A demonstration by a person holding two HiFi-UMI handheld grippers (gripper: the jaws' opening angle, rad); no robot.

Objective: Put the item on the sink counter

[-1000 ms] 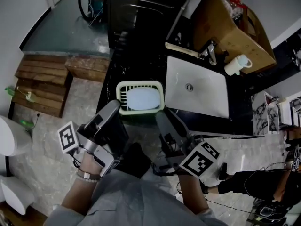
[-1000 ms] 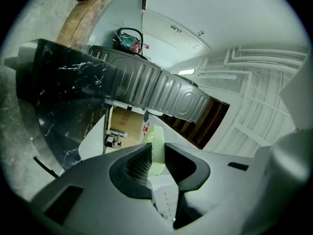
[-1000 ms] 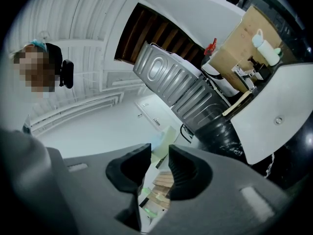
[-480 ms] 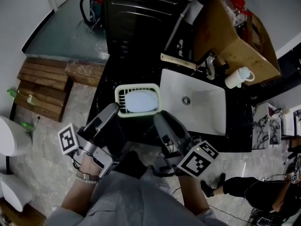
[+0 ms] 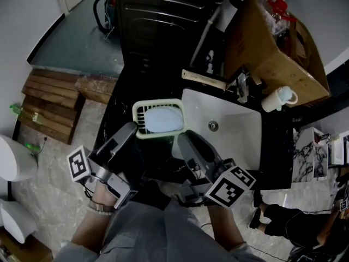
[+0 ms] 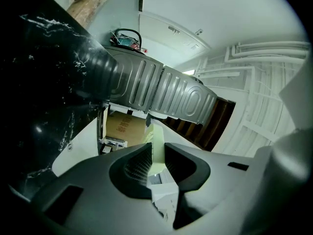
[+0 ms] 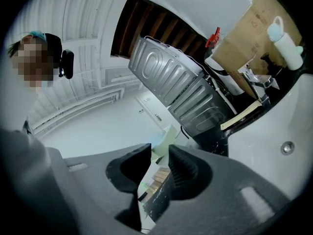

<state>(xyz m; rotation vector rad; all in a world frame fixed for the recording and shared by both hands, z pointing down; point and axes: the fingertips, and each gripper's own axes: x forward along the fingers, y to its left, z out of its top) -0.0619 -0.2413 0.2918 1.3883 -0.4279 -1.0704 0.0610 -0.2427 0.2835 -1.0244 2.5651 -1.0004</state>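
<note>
**Two claws, one green basket, at the sink counter**

There are two claws and one basket between them. The left claw (image 5: 132, 129) and the right claw (image 5: 182, 139) each pinch the basket (image 5: 159, 118) by its near rim. In each gripper view a thin pale green wall stands clamped between the dark ribbed pads (image 6: 138, 164), so both claws are closed on it.

The basket is a single piece of pale green plastic, a rounded rectangle with a thick rim and a row of slots along the end nearer the left claw. Its inside shows pale blue-white; whether that is the floor or something lying in it cannot be told.

It sits just ahead of both claws' tips, over the counter (image 6: 44, 82), which is black stone with white veins. Whether it rests on the stone or hangs above it cannot be told. Beside the right claw, on its outer side, lies one white sink basin (image 5: 229, 132), its corner just beside the basket. Beyond the basin stand one faucet (image 5: 242, 86), one white bottle with a handle (image 5: 278, 98) and one open cardboard box (image 5: 272, 48).

Straight ahead of the claws, past the basket, is one dark ribbed metal appliance (image 5: 163, 15). Out past the left claw's outer side the floor (image 5: 60, 146) is pale stone, with wooden planks (image 5: 49, 102) lying on it. Behind the right claw, a dark-clad limb of another person (image 5: 283, 222) shows.
</note>
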